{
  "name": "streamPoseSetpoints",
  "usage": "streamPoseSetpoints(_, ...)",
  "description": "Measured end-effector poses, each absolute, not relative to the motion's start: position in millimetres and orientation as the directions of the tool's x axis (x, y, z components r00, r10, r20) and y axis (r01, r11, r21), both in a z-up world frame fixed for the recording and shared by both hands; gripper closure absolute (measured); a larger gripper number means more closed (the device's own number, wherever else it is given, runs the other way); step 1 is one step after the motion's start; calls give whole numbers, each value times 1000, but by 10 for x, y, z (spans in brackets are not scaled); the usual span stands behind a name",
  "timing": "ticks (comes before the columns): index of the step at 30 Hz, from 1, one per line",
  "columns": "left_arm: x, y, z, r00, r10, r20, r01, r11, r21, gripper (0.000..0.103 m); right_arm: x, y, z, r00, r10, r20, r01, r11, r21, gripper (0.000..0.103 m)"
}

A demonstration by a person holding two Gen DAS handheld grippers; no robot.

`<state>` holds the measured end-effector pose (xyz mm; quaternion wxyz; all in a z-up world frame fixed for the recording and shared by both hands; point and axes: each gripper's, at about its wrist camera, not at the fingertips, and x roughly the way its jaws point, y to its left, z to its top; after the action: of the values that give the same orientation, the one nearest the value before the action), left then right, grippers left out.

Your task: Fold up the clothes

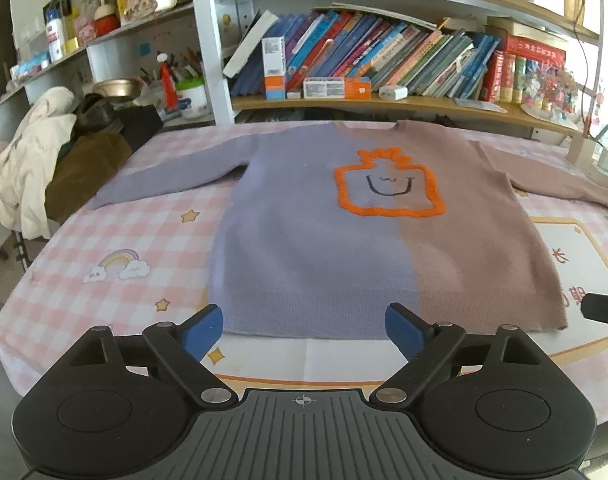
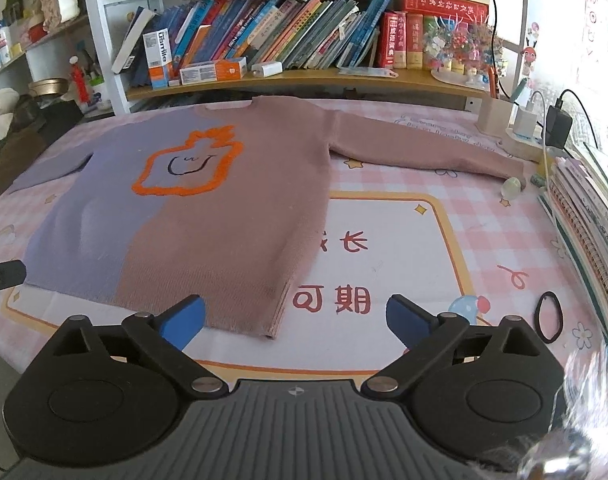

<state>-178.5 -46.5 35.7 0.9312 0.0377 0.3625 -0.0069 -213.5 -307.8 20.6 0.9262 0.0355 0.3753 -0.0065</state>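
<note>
Two wide-open grippers, nothing held. Bookshelf [image 1: 383,100] runs along the back, packed with leaning books. Worktop [image 1: 116,240] below it has a pink checked cover with star and rainbow prints and a white panel with red characters.

Sweater [image 1: 323,232] lies flat on the worktop, front up, neckline toward the bookshelf, hem toward the cameras. Half lilac, half dusty pink, with an orange outlined figure and a small drawn face on the chest. Both sleeves spread out to the sides; the pink one reaches toward the chargers and stacked notebooks at the worktop's edge.

Left gripper [image 1: 304,326]: blue fingers [image 1: 204,330] spread wide, empty, sitting just short of the hem at the lilac half. Whether the tips touch the cloth, can't tell.

Right gripper [image 2: 296,320]: blue fingers [image 2: 409,320] also spread wide, empty. One finger is by the pink hem, the other over the white panel; the sweater's hem corner lies between them.

Black hair tie [image 2: 548,317] lies on the cover, right of the right gripper.

Pile of clothes [image 1: 28,168] sits off the worktop's left end.
</note>
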Motion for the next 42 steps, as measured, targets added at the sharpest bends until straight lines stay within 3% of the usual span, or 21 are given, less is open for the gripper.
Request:
streamPoseSetpoints(19,-719,781,265,726,-29,-687,36,999,-4,12,-1493,-2073,225,711,-95,-697,157,987,25,2)
streamPoseSetpoints(42,76,2324,12,727,148,-671,-238,970,-44,12,-1240,-1402,193,648,-237,-723,236,966,-105,2)
